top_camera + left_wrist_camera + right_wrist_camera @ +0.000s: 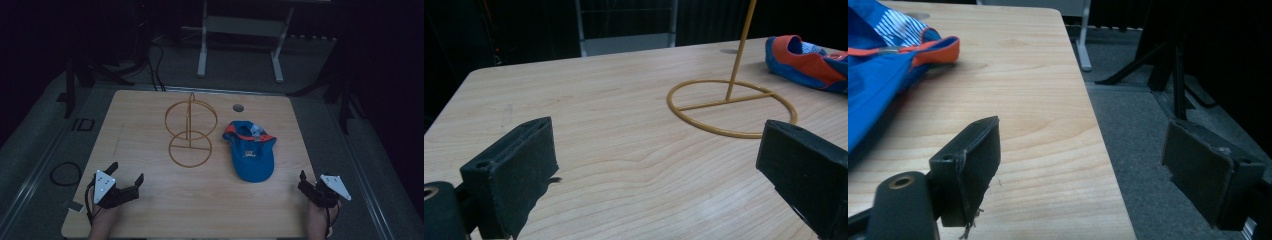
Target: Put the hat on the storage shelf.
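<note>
Blue cap (251,152) lying flat on wooden table (150,200), opening upward with orange lining exposed, just right of gold wire stand (190,131) and apart from it; brim toward the near edge. Stand upright on its ring base, probably meant to receive the cap. Left gripper (126,178) at near-left corner, jaws spread wide, nothing between them, aimed toward stand base. Right gripper (303,181) at near-right edge, jaws likewise wide and empty, one jaw past the table edge. Both parked well clear of the cap, seemingly ready for a two-handed approach.
</note>
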`<state>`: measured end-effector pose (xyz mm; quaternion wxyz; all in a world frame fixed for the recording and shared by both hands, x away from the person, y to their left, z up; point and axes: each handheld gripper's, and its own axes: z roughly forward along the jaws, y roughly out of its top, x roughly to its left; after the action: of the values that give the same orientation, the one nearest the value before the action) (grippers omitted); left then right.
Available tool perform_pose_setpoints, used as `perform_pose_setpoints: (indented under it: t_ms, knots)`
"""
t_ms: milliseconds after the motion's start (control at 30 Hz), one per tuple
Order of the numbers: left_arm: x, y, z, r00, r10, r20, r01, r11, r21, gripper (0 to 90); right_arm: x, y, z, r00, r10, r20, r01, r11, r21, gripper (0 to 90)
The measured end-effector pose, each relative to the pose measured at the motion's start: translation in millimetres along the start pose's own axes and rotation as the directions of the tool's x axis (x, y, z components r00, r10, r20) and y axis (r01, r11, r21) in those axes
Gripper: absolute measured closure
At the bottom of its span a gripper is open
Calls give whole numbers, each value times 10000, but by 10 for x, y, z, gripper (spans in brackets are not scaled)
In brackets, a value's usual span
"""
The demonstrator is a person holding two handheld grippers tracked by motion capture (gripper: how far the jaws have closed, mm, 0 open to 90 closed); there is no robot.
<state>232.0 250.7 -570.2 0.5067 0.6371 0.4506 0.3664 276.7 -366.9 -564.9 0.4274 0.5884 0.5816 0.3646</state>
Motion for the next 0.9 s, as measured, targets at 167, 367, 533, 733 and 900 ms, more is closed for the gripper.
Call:
perform_pose_setpoints:
  t_ms: [167, 367, 533, 733, 900]
  knots:
    - [0, -1, -7, 10000, -18, -47, 19, 10000, 28, 32, -2, 1, 2, 9999, -4, -106, 5, 9999, 132, 163]
    - [-22, -1, -5, 9998, 168, -120, -167, 9998, 91, 32, 34, 38, 43, 9991, -65, -411, 94, 9975, 701, 179]
    - [-23, 2, -8, 9998, 181, -129, -180, 9998, 101, 32, 98, 192, 24, 9950, -357, -937, 418, 9971, 633, 179]
    - [-1, -2, -15, 9996, 14, -297, -13, 10000, 6, 33, 141, 419, 122, 9857, -287, -1661, 496, 9912, 1231, 169]
    - [-11, -5, -10, 9993, 110, -364, -107, 9999, 69, 33, 186, 551, 143, 9803, -239, -1961, 485, 9914, 1216, 154]
